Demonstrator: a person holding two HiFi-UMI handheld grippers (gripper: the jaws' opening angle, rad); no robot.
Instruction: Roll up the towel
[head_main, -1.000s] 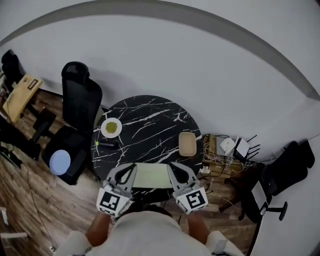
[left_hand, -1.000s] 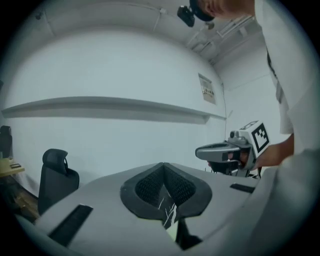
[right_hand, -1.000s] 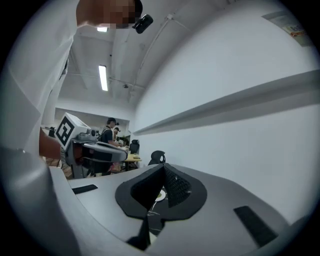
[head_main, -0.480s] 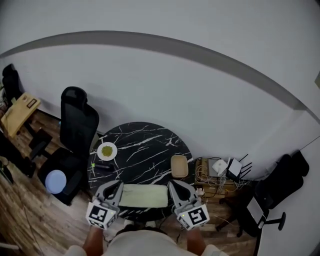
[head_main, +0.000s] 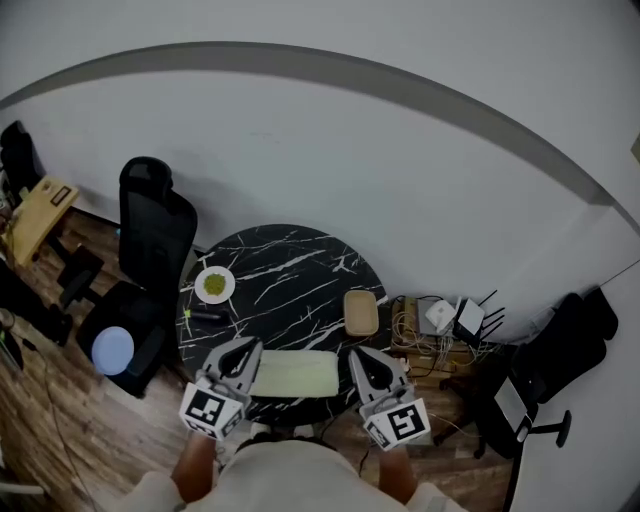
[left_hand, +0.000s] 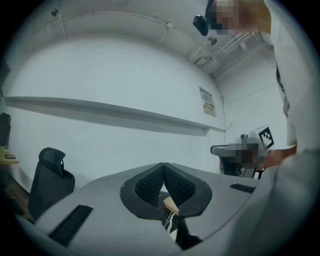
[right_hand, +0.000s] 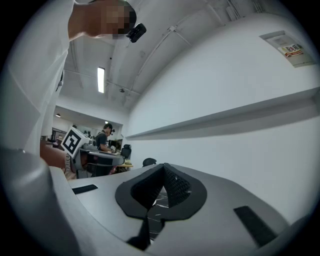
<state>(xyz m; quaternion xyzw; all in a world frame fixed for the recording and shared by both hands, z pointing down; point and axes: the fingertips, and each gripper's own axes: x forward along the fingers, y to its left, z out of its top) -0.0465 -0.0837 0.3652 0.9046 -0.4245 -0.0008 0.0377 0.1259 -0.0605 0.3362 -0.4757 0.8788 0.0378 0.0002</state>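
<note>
A pale green towel lies flat along the near edge of the round black marble table. My left gripper sits at the towel's left end, jaws shut and empty. The right gripper hangs a little off the towel's right end, also shut and empty. In the left gripper view the left gripper has its pads pressed together, with a bit of marble and a tan object below them. The right gripper looks the same in its own view, over the table.
On the table stand a white plate of green food, a small black item and a tan oblong block. A black office chair stands to the left. Cables and routers lie on the floor to the right.
Both grippers have lifted slightly. The right one has drifted right, off the towel's end. The towel lies as before, and both pairs of jaws stay shut.
</note>
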